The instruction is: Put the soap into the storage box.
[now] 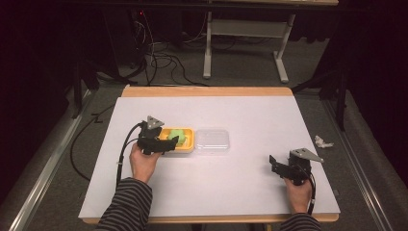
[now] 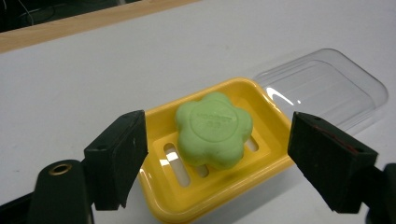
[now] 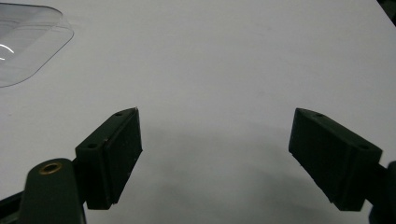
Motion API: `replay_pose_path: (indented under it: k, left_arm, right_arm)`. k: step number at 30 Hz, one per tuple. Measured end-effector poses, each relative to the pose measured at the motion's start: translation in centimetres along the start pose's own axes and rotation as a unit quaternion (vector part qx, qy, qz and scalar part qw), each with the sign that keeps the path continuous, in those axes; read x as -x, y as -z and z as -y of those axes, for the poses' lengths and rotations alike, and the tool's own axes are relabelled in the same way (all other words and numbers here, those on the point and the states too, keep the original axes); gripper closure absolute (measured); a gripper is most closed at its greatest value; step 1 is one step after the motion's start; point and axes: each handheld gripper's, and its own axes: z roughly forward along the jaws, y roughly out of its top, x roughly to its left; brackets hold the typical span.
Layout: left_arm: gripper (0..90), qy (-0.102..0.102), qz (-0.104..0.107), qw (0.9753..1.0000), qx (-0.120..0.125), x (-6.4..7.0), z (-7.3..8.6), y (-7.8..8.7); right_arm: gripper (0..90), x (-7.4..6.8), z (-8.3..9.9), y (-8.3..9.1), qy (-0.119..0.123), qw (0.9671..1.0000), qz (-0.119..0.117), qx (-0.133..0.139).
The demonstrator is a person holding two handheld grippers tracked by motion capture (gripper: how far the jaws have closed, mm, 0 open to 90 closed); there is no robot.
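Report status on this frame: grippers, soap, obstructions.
Left gripper open, jaws either side of the green soap in the yellow dish. Right gripper open, over bare table. Clear lid beside dish, not in the way.

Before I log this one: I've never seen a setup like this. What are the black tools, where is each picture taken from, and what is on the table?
A person holds a hand-operated two-jaw gripper in each hand. The high view looks down on the table from above the person. The other two pictures come from cameras riding on each gripper, looking along its jaws. On the table sit a yellow soap dish with a green flower-shaped soap in it and, beside it, a clear plastic lid. The left gripper is open, its jaws either side of the dish, gripping nothing. The right gripper is open over bare table, holding nothing.
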Motion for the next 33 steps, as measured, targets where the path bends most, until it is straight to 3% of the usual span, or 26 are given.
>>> replay_pose_path:
  k: [15, 20, 33]
  left_arm:
    - [19.8, 0.02, 0.004, 0.9997, 0.01, -0.8, -0.4, 2.0]
    - [18.5, 0.012, 0.007, 0.9998, 0.012, -0.8, -0.3, 2.9]
    - [18.6, 0.021, 0.013, 0.9996, 0.017, -0.8, -0.2, 4.2]
  right_arm:
    - [17.7, 0.0, 0.0, 0.0, 0.001, 1.0, -0.001, -0.002]
    - [17.7, 0.0, 0.0, 0.0, 0.0, 1.0, -0.001, -0.003]
    - [17.7, 0.0, 0.0, 0.0, 0.0, 1.0, -0.001, -0.003]
